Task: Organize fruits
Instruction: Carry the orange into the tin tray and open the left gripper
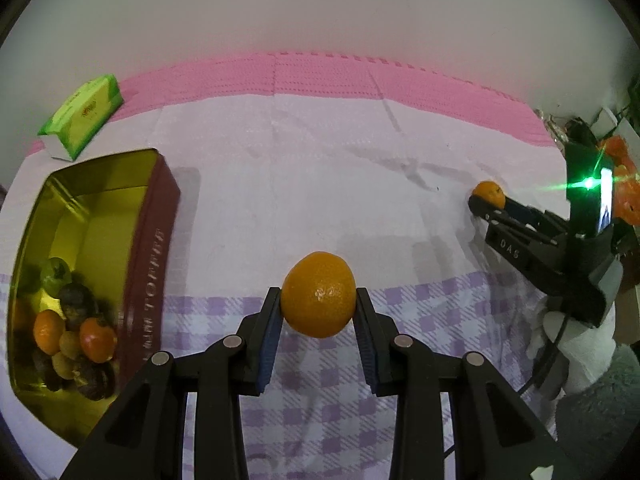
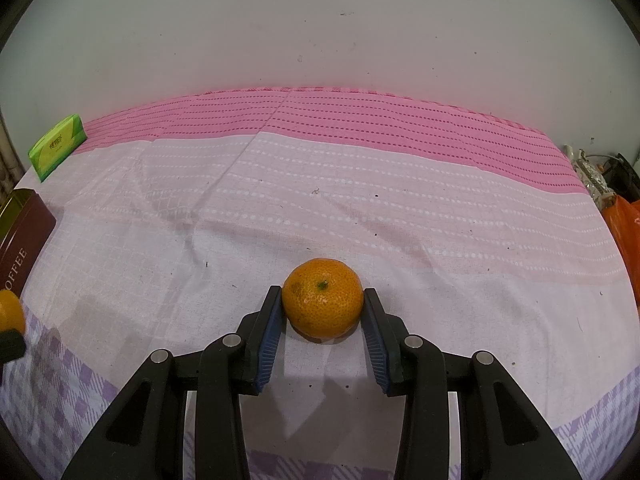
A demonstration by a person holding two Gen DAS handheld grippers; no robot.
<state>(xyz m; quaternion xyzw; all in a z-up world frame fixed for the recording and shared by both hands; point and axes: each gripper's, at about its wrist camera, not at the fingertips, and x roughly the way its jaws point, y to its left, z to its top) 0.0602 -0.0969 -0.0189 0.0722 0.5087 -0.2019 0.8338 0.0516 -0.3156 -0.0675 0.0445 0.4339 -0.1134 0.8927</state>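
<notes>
My left gripper (image 1: 318, 308) is shut on an orange (image 1: 318, 299) and holds it above the cloth, to the right of an open maroon tin (image 1: 150, 248) with a gold inside that holds several fruits (image 1: 74, 332). My right gripper (image 2: 323, 311) has its jaws around a second orange (image 2: 322, 305) that rests on the cloth. The left pad touches it; a small gap shows at the right pad. The right gripper (image 1: 486, 204) with its orange (image 1: 489, 193) also shows in the left wrist view at the right. The tin's corner (image 2: 24, 228) shows at the right wrist view's left edge.
A green tissue pack (image 1: 82, 114) lies at the back left, also in the right wrist view (image 2: 56, 146). A pink, white and purple-check tablecloth (image 2: 360, 208) covers the table up to a white wall. An orange plastic bag (image 2: 626, 236) and clutter sit at the right edge.
</notes>
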